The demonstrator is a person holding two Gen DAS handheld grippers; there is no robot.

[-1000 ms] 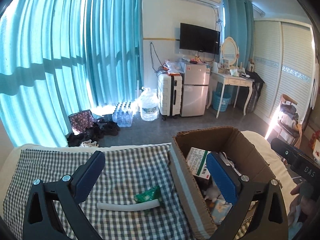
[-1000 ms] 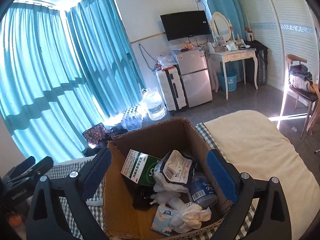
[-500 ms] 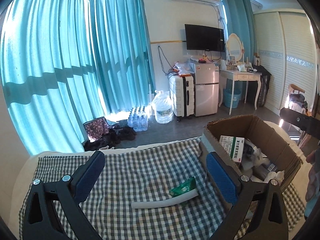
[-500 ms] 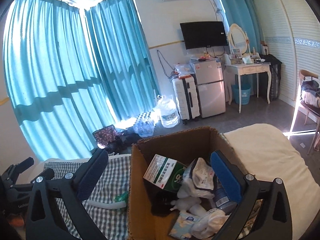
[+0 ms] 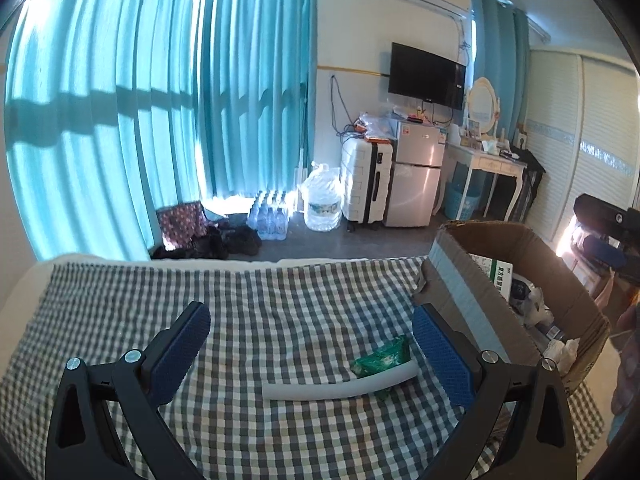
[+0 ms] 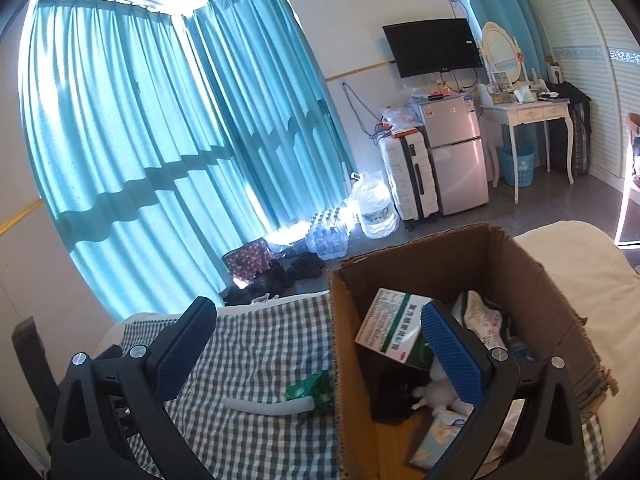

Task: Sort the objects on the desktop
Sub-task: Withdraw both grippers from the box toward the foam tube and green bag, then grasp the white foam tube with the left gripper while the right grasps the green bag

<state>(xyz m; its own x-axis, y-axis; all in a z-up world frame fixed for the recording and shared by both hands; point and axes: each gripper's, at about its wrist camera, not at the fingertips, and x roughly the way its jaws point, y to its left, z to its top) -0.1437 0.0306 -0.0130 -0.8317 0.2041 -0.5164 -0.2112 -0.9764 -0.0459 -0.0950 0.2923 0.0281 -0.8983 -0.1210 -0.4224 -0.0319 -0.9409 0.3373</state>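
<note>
Checked cloth [image 5: 280, 312]: woven fabric, matt, grey-and-white; cardboard box [image 6: 532, 280]: brown corrugated board, matt, rough frayed rim, pale tape strip down one outer corner; white tube [image 5: 340, 388]: smooth, slight sheen, looks plastic; green packet [image 5: 380, 358]: crinkled glossy film; medicine carton [image 6: 394, 326]: printed paperboard, smooth; left gripper [image 5: 310, 346] and right gripper [image 6: 320, 348]: black matt plastic frames, blue dimpled pads, bright metal screws.

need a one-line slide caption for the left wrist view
Open left gripper hovers over checked cloth, facing a grey tube and green packet beside a part-filled cardboard box.
</note>
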